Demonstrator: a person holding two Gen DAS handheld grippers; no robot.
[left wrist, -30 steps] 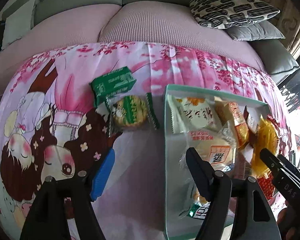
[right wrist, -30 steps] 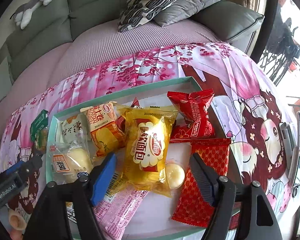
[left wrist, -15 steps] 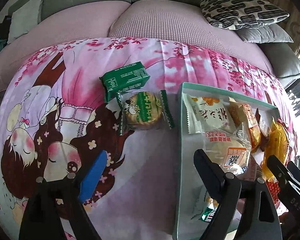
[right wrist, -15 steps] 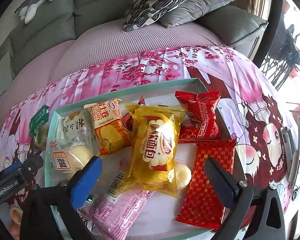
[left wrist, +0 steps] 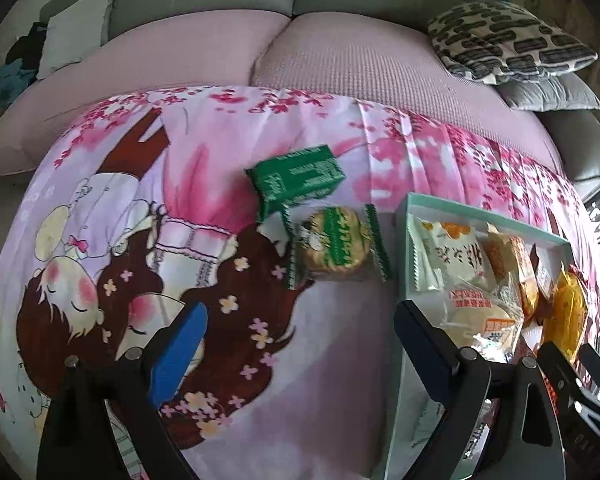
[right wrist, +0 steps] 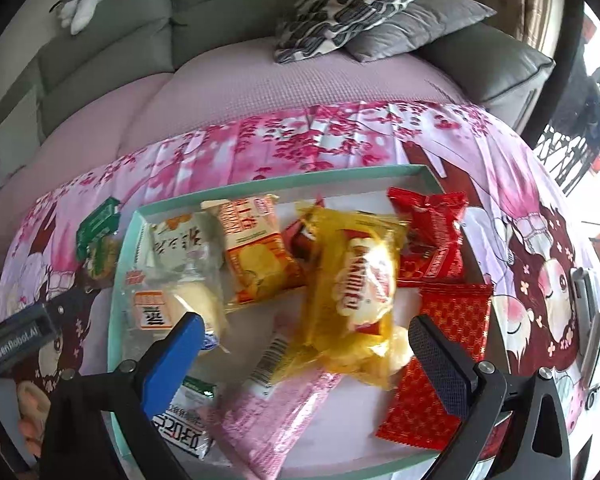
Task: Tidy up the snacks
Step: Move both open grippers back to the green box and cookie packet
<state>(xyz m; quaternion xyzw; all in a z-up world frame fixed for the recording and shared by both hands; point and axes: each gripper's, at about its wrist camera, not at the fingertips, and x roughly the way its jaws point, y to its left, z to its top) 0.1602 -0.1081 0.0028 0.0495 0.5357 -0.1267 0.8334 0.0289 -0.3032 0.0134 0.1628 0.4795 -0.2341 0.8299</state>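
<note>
Left wrist view: left gripper (left wrist: 300, 332) hangs above the pink printed cloth (left wrist: 204, 168), jaws spread wide and just been opening, nothing between them. The blue pad finger (left wrist: 178, 354) sits low left, the dark finger (left wrist: 424, 344) low right, its tip just at the near-left edge of the teal tray (left wrist: 405, 248). The round cookie pack (left wrist: 336, 246) with green ends lies on the cloth ahead of the gap, well apart from both fingers. The green box (left wrist: 296, 180) lies just beyond it, touching or overlapping its far-left end; which, cannot be told. Both are outside the tray, to its left.

Right wrist view: right gripper (right wrist: 304, 340) is over the tray (right wrist: 284, 184), jaws at full spread and just been opening, gripping nothing. The yellow bread bag (right wrist: 356, 292) lies in the gap between the fingers, its near end level with the tips; contact with either pad not seen. The blue finger (right wrist: 172, 356) overlaps a clear bun pack (right wrist: 176, 300). The dark finger (right wrist: 444, 356) stands over a flat red patterned pack (right wrist: 448, 344). A pink pack (right wrist: 268, 412) lies at the near side, an orange pack (right wrist: 252, 248) and a red bag (right wrist: 432, 240) at the far side.

Hard to read: the yellow bag is blurred, its print illegible. The tray's near rim is cut off by the picture edge in the left view. The left gripper's body shows only as a dark bar at the left edge of the right view.
</note>
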